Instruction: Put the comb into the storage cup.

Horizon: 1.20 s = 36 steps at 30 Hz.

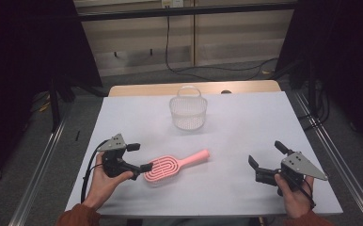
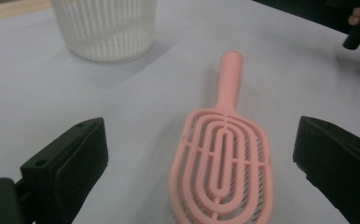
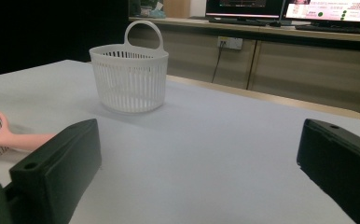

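Observation:
A pink vented hairbrush (image 1: pixel 172 167) lies flat on the white table, its handle pointing right and away. My left gripper (image 1: pixel 139 157) is open just left of the brush head, one jaw almost at its edge. In the left gripper view the hairbrush (image 2: pixel 225 158) lies between and ahead of the spread jaws. A white slatted basket (image 1: pixel 188 112) with a loop handle stands upright at the far middle of the table. My right gripper (image 1: pixel 266 154) is open at the near right, holding nothing. In the right gripper view the basket (image 3: pixel 129 83) and the brush (image 3: pixel 3 133) show at left.
The white table (image 1: pixel 245 122) has bare room between brush and right gripper and around the basket. Metal rails (image 1: pixel 43 160) run along both sides. Cables (image 1: pixel 193 70) lie on the floor behind the table's far wooden edge.

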{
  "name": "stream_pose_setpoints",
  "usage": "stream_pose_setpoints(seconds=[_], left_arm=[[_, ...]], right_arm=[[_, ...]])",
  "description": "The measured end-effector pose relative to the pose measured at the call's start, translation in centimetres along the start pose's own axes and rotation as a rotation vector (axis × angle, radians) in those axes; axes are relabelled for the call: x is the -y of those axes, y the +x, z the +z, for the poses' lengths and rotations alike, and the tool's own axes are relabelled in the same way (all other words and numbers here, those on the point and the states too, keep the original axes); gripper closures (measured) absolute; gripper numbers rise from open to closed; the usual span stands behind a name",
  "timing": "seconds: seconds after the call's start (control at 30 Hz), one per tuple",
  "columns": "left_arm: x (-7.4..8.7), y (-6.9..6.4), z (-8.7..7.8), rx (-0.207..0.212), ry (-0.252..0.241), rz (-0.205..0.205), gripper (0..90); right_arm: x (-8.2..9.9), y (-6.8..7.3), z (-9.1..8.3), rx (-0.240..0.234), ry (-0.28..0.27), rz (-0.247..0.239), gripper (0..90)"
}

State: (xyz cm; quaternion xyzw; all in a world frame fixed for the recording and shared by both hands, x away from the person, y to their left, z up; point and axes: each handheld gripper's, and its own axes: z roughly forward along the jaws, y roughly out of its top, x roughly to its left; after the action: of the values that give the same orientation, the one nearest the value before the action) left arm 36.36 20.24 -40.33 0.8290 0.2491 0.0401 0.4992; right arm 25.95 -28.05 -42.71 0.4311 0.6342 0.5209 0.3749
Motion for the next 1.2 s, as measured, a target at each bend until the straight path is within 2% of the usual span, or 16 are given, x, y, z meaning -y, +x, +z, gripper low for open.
stream_pose_setpoints(seconds=[0.1,0.27,0.4,0.57,0.67,0.97,1.0,1.03,1.13,1.17,1.2], left_arm=[[-0.4,-0.3,0.9,0.031,0.033,0.006,3.2],[-0.8,-0.5,1.6,0.058,0.076,0.025,3.8],[-1.5,-0.6,2.2,0.057,0.098,0.049,3.8],[-1.7,-0.4,3.0,0.084,0.143,0.024,7.3],[-1.5,-0.4,3.5,0.087,0.200,0.026,7.1],[-2.1,-0.6,4.2,0.083,0.282,0.042,7.2],[-2.1,-0.7,4.3,0.072,0.298,0.059,6.6],[-2.2,-0.9,4.4,0.069,0.310,0.059,6.6],[-2.6,-1.0,4.6,0.070,0.349,0.081,5.8],[-2.7,-1.1,4.7,0.068,0.351,0.070,4.8],[-2.8,-1.0,4.8,0.075,0.366,0.087,4.4]], right_arm=[[0.0,0.0,0.0,-0.001,0.001,0.001,0.0],[0.0,0.0,0.0,-0.002,-0.001,-0.002,0.0],[0.0,0.0,0.1,-0.005,0.001,0.000,0.0],[0.0,0.0,0.1,-0.006,0.001,0.001,0.0],[0.1,0.0,0.1,-0.012,0.007,0.002,0.0],[0.1,0.1,0.2,-0.021,0.013,0.001,0.0],[0.1,0.1,0.2,-0.019,0.014,0.001,0.0],[0.1,0.1,0.2,-0.019,0.014,0.001,0.0],[0.1,0.1,0.2,-0.019,0.015,0.002,0.0],[0.1,0.1,0.2,-0.017,0.015,0.001,0.0],[0.1,0.1,0.2,-0.017,0.016,0.002,0.0]])
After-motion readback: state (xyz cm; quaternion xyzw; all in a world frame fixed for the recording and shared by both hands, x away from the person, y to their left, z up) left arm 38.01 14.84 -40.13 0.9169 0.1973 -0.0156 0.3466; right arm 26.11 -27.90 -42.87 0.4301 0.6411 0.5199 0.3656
